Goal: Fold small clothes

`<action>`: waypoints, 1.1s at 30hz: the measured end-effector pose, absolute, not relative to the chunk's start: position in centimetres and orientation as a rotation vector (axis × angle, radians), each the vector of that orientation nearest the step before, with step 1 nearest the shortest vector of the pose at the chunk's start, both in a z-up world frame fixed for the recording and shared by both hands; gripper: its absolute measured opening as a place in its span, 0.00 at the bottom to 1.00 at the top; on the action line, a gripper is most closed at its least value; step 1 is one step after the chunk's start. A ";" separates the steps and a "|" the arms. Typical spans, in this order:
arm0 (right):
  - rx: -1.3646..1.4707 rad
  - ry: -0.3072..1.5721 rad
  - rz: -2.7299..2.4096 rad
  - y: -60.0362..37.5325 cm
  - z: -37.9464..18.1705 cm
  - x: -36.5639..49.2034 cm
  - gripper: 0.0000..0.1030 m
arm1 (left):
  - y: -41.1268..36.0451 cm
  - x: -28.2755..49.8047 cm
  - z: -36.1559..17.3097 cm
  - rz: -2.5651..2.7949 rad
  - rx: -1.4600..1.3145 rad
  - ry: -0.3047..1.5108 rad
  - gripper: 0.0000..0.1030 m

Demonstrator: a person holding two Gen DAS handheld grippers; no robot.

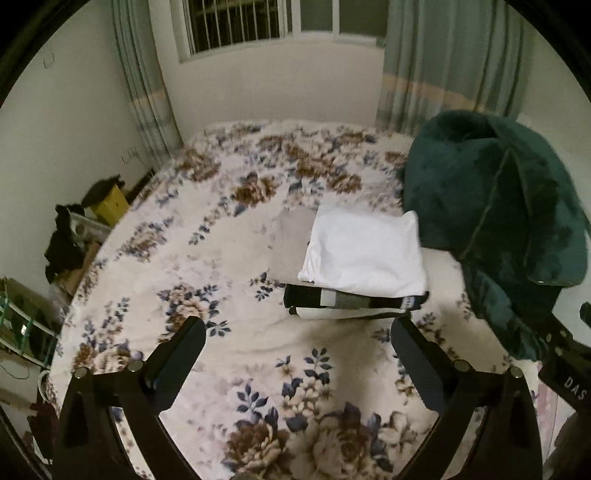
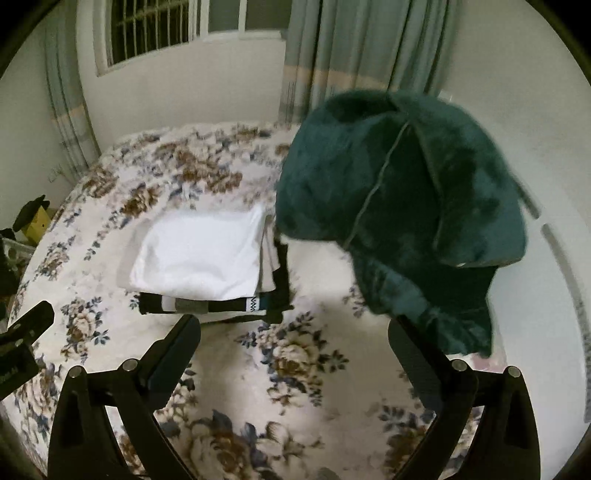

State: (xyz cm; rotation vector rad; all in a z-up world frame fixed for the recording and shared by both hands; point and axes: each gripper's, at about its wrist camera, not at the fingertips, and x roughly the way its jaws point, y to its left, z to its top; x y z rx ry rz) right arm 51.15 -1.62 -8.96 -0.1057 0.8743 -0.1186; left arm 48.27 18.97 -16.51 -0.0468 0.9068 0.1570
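Folded stack on the bed, with a plush cushion to its right.

On the bed (image 1: 155, 295) a stack of folded clothes (image 1: 354, 291) lies ahead of both grippers, with a folded top piece (image 1: 365, 254) uppermost. Just right of the stack a plush cushion (image 2: 402, 206) rises, overhanging its far right corner. The window (image 1: 236, 26) and curtains (image 1: 443, 59) stand behind the bed; boxes and clutter (image 1: 85, 221) sit off its left edge.
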 end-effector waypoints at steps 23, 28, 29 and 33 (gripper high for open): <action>-0.092 0.582 0.001 -3.7 12.9 25.3 1.00 | 15.9 28.8 -1.3 0.179 -0.056 0.651 0.99; -0.078 0.571 0.015 -4.3 13.5 23.7 1.00 | 15.4 27.3 -0.7 0.191 -0.053 0.631 1.00; -0.082 0.571 0.017 -4.4 13.5 23.6 1.00 | 15.4 27.1 -0.7 0.196 -0.056 0.628 1.00; -0.085 0.571 0.023 -4.5 13.9 23.0 1.00 | 15.3 26.6 -0.7 0.201 -0.059 0.632 1.00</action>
